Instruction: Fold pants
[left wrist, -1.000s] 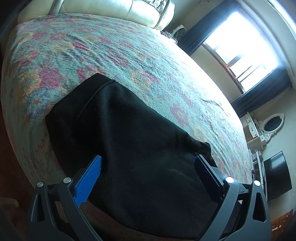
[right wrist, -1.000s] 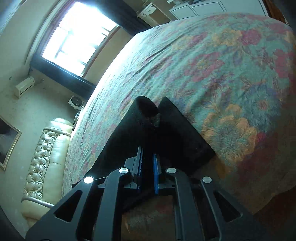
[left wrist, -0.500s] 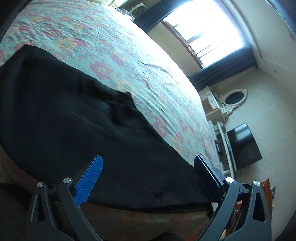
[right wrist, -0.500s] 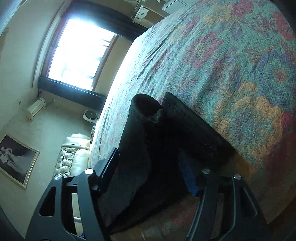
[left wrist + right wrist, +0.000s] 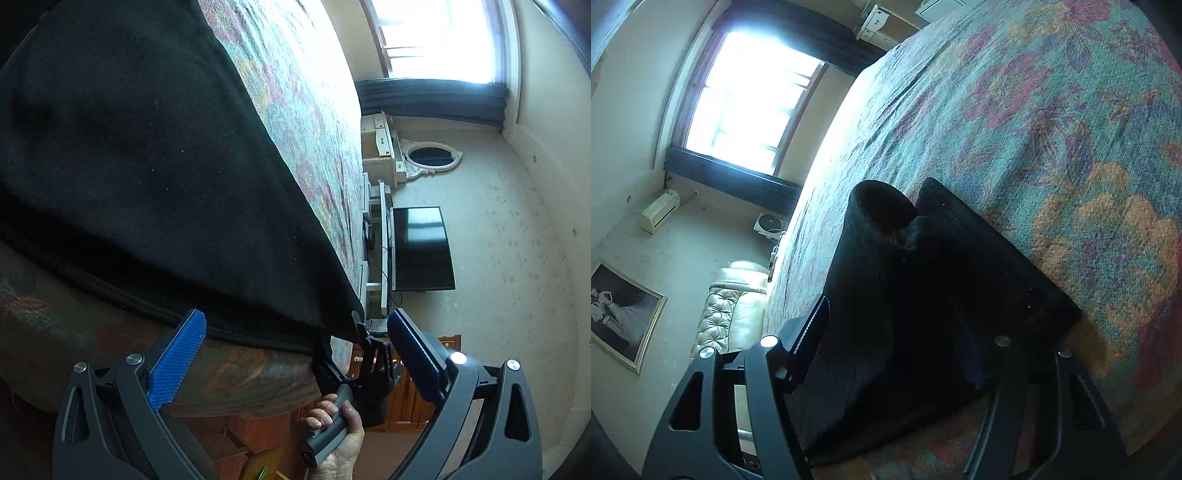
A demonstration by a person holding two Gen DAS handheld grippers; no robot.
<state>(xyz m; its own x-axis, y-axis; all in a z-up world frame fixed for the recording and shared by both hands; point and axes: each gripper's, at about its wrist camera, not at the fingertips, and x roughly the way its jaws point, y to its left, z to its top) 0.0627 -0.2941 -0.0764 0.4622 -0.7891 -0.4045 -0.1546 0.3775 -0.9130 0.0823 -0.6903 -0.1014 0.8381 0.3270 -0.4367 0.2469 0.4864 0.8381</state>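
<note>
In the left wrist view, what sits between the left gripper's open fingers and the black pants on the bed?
In the left wrist view, only the bed's floral cover edge separates the left gripper from the black pants; nothing else lies there.

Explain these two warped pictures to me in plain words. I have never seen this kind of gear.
No robot here: a person carries a pair of hand-held tongs in each hand, and a wide-angle camera on each looks along its two fingers, which bends the room.

The left picture shows the left tongs spread open near the edge of black pants that lie on a floral bedspread. Lower down you can see the person's right hand gripping the other tool's handle.

The right picture shows the right tongs, also open, with the pants between its fingers. Neither appears to be pinching the cloth.
</note>
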